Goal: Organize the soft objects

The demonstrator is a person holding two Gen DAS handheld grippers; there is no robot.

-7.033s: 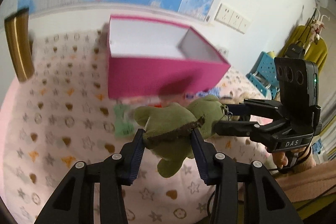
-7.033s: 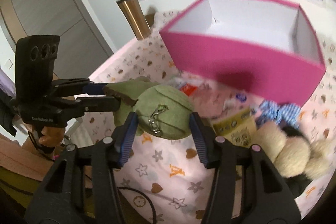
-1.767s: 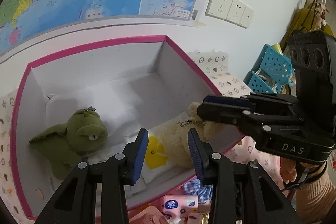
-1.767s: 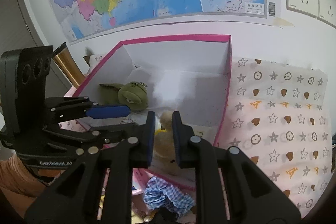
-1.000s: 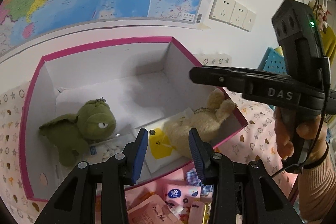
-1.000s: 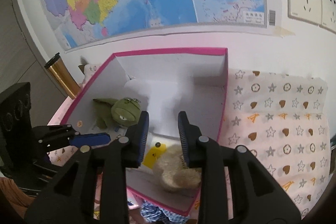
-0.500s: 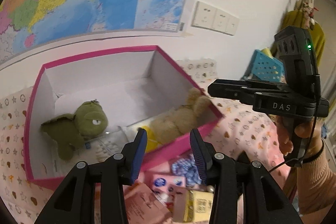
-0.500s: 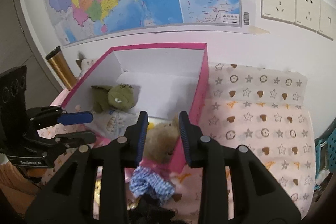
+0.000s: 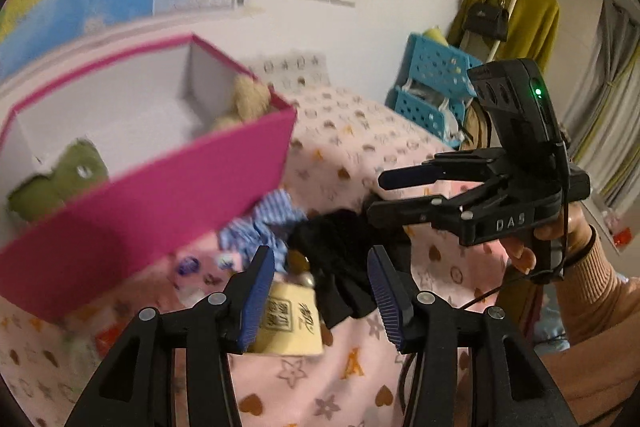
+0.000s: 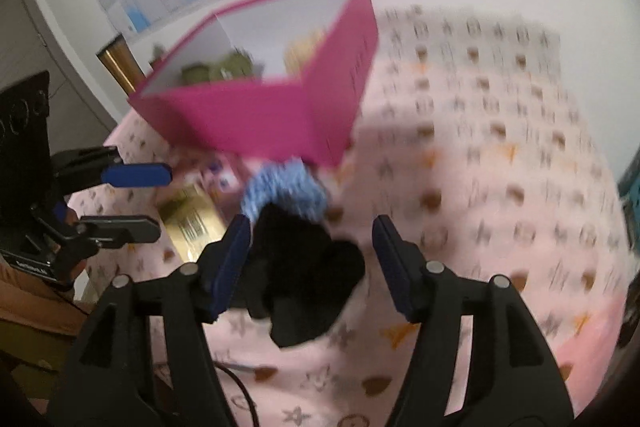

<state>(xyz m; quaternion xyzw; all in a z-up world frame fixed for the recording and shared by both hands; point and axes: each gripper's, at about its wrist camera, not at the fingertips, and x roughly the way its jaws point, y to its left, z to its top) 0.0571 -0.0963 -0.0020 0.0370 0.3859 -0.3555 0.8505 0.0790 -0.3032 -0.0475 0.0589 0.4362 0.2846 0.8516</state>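
Note:
The pink box holds a green plush and a beige plush. In front of it lie a blue striped cloth, a black soft item and a yellow packet. My left gripper hovers over that pile, its jaws opening with nothing gripped. My right gripper stands wide, jaws opening, either side of the black soft item without pressing on it. The blue cloth lies just beyond, against the pink box. Each gripper shows in the other view: right gripper, left gripper.
A pink patterned cloth covers the surface. Small tissue packets lie by the box front. A gold cylinder stands behind the box at left. Blue plastic baskets and a hanging coat are at the right wall.
Both grippers pulled back from the box and sank toward the pile in front of it. Both jaws widened, the right one much more. The two plush toys stayed in the box.

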